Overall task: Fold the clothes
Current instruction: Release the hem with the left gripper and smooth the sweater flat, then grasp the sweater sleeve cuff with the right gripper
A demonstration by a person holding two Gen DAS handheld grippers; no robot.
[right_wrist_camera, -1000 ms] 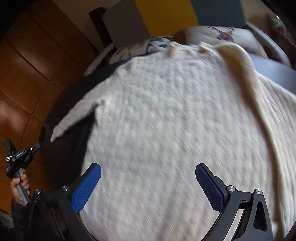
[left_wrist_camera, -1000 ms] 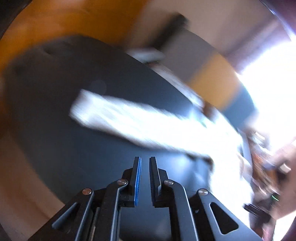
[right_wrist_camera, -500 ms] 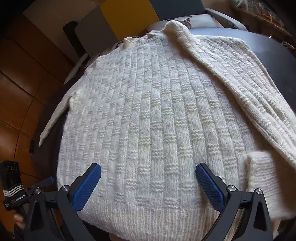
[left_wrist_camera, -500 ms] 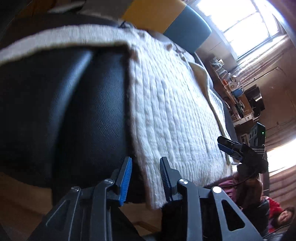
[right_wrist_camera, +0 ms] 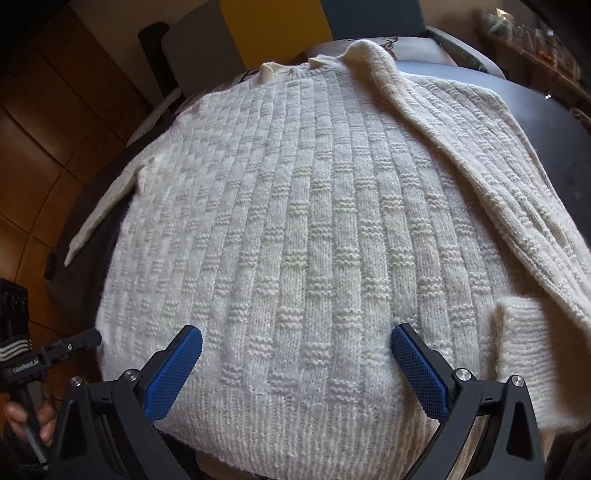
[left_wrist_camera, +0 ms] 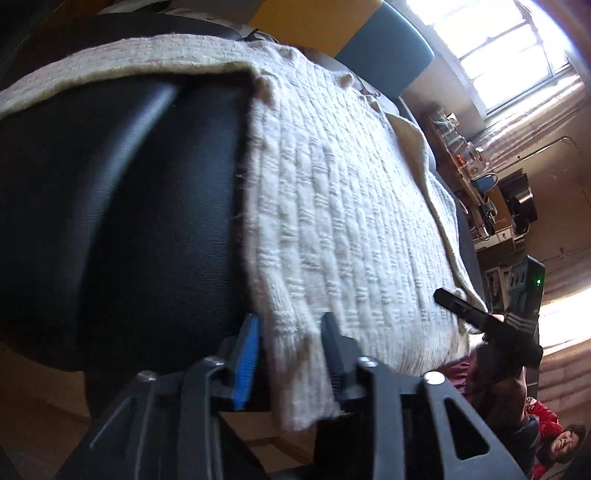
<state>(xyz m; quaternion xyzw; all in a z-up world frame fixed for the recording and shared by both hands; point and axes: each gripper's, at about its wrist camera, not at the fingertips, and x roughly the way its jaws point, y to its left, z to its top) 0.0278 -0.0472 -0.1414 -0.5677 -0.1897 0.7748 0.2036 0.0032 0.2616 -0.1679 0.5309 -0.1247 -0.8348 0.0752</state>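
Observation:
A cream knitted sweater [right_wrist_camera: 314, 229] lies spread flat on a dark round table [right_wrist_camera: 554, 122], its hem toward me and one sleeve folded across its right side. In the left wrist view the sweater [left_wrist_camera: 332, 206] hangs over the table edge. My left gripper [left_wrist_camera: 288, 354] is partly open around the sweater's bottom left hem corner, jaws on either side of the fabric. My right gripper [right_wrist_camera: 295, 365] is wide open just above the middle of the hem, touching nothing. The left gripper also shows at the lower left of the right wrist view [right_wrist_camera: 74, 343].
The black table top [left_wrist_camera: 129, 206] curves away at left. Grey, yellow and blue panels [right_wrist_camera: 266, 29] stand behind the table. Wooden floor [right_wrist_camera: 44, 129] lies at left. A cluttered shelf [left_wrist_camera: 480, 192] and a person in red [left_wrist_camera: 554, 443] are at right.
My left gripper swung down to the table edge, opened, and now straddles the hem corner. My right gripper moved back toward the hem and stayed wide open.

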